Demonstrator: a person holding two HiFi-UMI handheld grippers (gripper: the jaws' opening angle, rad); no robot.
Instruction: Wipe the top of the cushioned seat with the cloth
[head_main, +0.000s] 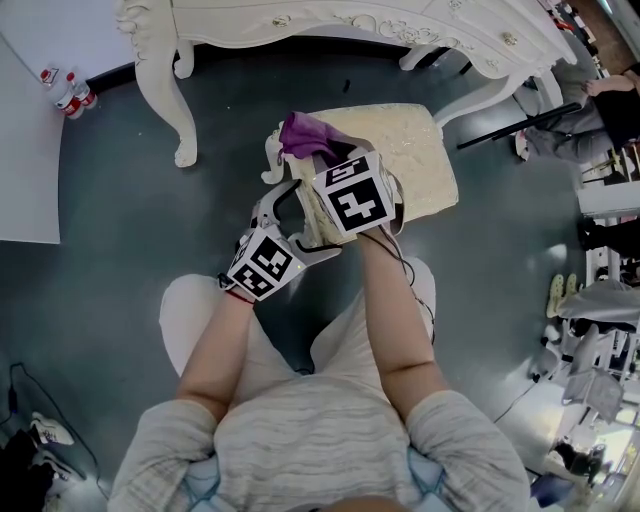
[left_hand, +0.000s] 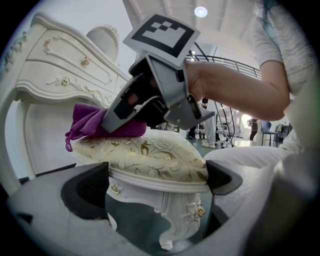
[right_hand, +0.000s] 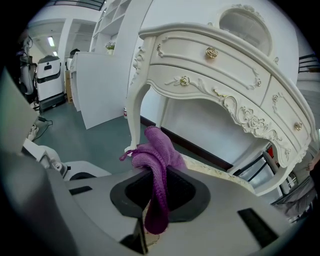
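Observation:
The stool's cream cushioned seat (head_main: 410, 150) with gold pattern stands in front of my knees. A purple cloth (head_main: 303, 132) lies bunched on its left end. My right gripper (head_main: 318, 160) is shut on the cloth and presses it to the cushion; in the right gripper view the cloth (right_hand: 159, 165) hangs pinched between the dark pads. My left gripper (head_main: 285, 205) is held low at the stool's near left corner. Its jaws stand wide open (left_hand: 157, 182) with the carved white leg (left_hand: 172, 220) between them, touching nothing. That view also has the cushion (left_hand: 145, 152) and the cloth (left_hand: 85, 122).
A white ornate dressing table (head_main: 300, 20) stands just behind the stool, its curved leg (head_main: 168, 90) to the left. Two small bottles (head_main: 70, 92) sit by a white panel at far left. A seated person (head_main: 600, 110) and clutter (head_main: 590, 330) fill the right side.

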